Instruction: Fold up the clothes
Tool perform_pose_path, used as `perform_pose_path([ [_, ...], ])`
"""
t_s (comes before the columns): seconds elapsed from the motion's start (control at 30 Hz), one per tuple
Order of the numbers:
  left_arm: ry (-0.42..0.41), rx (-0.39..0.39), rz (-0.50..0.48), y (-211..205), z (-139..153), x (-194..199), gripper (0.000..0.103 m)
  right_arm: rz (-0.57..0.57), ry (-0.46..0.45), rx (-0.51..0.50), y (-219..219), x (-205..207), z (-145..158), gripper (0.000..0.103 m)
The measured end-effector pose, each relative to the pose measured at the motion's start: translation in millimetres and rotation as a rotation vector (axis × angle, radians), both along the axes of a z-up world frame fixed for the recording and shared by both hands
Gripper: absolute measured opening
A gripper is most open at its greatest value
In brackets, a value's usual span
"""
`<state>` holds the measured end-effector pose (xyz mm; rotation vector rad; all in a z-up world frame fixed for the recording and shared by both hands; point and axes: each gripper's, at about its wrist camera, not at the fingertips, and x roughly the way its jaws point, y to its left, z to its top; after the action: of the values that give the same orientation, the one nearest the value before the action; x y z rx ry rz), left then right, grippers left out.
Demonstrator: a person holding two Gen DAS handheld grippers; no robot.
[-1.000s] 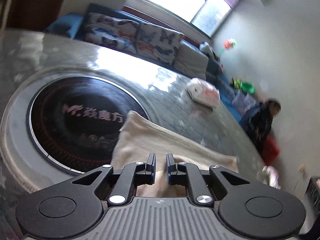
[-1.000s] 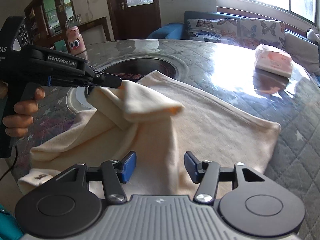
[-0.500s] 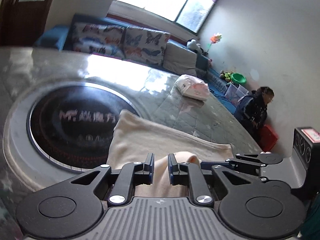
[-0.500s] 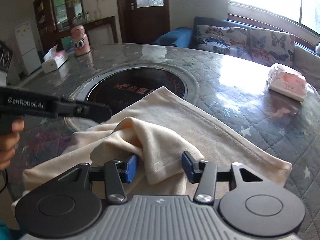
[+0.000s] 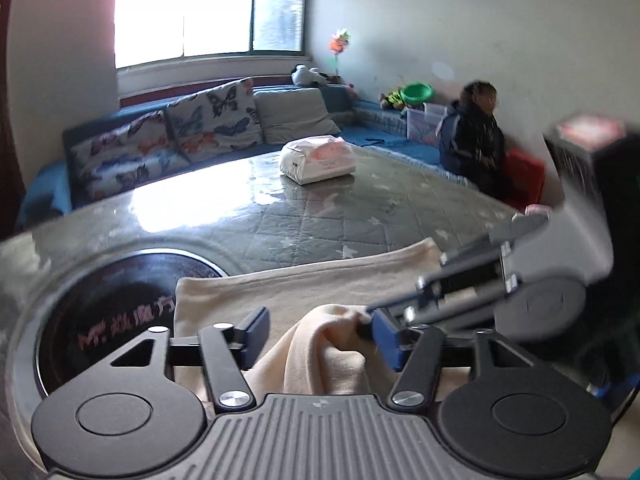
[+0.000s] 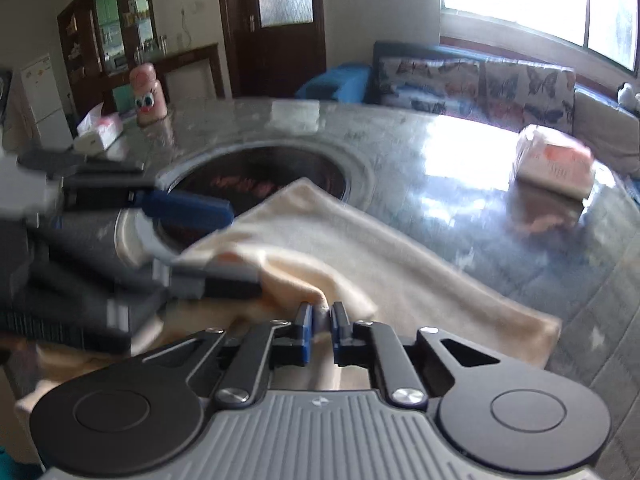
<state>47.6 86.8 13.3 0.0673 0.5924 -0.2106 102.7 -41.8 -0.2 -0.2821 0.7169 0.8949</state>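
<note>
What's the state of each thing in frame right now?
Left tool: jaws opening, cloth fold between them, pads off it.
Right tool: shut on the cream cloth.
Cream cloth: partly folded, one bunched fold lifted, the rest flat on the table.
Tissue pack: lying on the table, apart from the cloth.
Door: closed.

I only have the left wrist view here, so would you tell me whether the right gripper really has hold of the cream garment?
Observer: Yes. The right gripper is shut on a raised fold of the cream garment.
Operator: Thank you. And how does my left gripper look from the other side?
Observer: The left gripper is opening, with no cloth pinched between its pads.
Operator: Is there anything on the table that I cannot see?
Observer: At the far edge stand a pink bottle with cartoon eyes and a tissue box.
</note>
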Motion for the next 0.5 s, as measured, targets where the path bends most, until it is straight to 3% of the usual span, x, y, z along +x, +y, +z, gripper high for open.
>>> perform_pose_path([
  [0.27, -0.005, 0.05, -0.045, -6, -11, 19, 0.06, 0.003, -0.066, 0.053, -2, 14, 23, 0.006],
  [0.33, -0.004, 0.046, -0.051, -8, -14, 26, 0.048, 0.008, -0.075, 0.057, 0, 14, 26, 0.006],
  [0.4, 0.005, 0.024, -0.038, -6, -17, 33, 0.025, 0.011, -0.081, 0.06, 1, 14, 28, 0.006],
  [0.5, 0.02, -0.059, 0.015, 6, -18, 38, 0.014, -0.013, -0.086, 0.072, -2, 14, 29, 0.011],
])
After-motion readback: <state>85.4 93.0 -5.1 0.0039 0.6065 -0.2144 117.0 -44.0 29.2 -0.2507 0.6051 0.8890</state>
